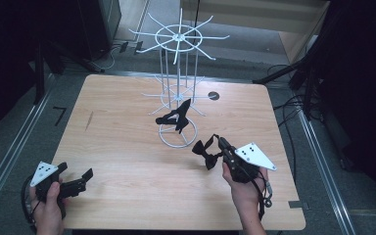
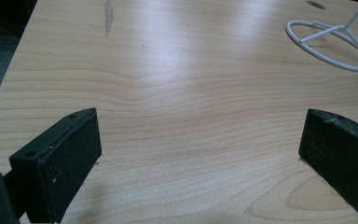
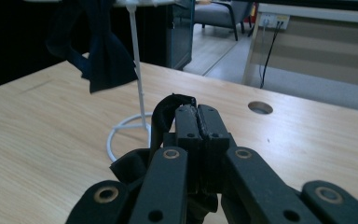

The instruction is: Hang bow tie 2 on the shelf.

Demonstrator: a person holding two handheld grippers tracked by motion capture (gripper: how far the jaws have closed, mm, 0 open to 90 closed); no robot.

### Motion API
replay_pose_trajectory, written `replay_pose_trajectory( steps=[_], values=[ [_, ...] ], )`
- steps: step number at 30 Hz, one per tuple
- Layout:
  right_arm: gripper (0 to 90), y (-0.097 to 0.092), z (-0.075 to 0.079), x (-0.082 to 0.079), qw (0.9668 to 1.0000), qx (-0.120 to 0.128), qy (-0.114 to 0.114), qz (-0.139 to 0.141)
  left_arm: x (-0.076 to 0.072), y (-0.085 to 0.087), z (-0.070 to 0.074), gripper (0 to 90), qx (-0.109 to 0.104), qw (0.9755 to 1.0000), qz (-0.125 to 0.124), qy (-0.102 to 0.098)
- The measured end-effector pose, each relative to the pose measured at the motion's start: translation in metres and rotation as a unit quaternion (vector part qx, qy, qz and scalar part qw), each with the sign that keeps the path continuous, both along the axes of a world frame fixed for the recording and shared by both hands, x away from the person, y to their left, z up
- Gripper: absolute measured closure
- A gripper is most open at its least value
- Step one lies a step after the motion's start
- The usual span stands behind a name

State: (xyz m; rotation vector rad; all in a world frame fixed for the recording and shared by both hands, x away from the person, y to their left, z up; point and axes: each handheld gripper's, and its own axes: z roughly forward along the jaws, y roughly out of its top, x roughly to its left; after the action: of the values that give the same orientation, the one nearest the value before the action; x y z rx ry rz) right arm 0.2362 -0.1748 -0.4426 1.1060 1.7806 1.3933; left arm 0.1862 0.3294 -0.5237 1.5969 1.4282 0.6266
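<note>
While right gripper pinches bow tie strap | tie dangles beside | left gripper wide.

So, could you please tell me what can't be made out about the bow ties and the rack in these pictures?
- Held bow tie: in the right gripper view, the shut right gripper hides most of it.
- Hanging bow tie: top cut off by that view's upper edge.
- White rack: in the left gripper view, cut off at the edge above its base ring.

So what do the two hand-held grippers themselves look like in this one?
Both are black. The left hand-held gripper and right hand-held gripper each carry a grey three-cornered plate with dark dots. The jaws have flat, rectangular black pads. A black cable trails from the right one.
</note>
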Motion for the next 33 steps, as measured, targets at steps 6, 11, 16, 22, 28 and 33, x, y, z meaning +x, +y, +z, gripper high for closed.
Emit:
replay_pose_trajectory(
  steps=[6,11,16,22,28,33],
  values=[
    [89.7,0.008,0.014,0.002,0.9999,-0.001,-0.013,0.006,0.000,0.000,0.000,0.0,-0.001,1.0000,0.000,-0.001],
    [89.7,0.012,0.021,0.004,0.9998,0.003,-0.020,0.008,0.000,0.000,0.000,0.0,-0.002,1.0000,0.001,-0.002],
    [89.7,0.015,0.028,0.005,0.9995,0.008,-0.028,0.009,0.000,0.000,0.000,0.0,-0.003,1.0000,0.001,-0.002],
    [89.7,0.018,0.038,0.007,0.9993,0.008,-0.036,0.011,0.000,0.001,0.000,0.0,-0.003,1.0000,0.000,-0.001],
    [89.7,0.019,0.043,0.011,0.9991,0.009,-0.039,0.011,0.000,0.001,0.000,0.0,-0.002,1.0000,0.000,-0.001],
    [89.7,0.021,0.048,0.013,0.9989,0.011,-0.043,0.013,0.000,0.000,0.000,0.0,-0.002,1.0000,0.001,-0.002]
  ],
)
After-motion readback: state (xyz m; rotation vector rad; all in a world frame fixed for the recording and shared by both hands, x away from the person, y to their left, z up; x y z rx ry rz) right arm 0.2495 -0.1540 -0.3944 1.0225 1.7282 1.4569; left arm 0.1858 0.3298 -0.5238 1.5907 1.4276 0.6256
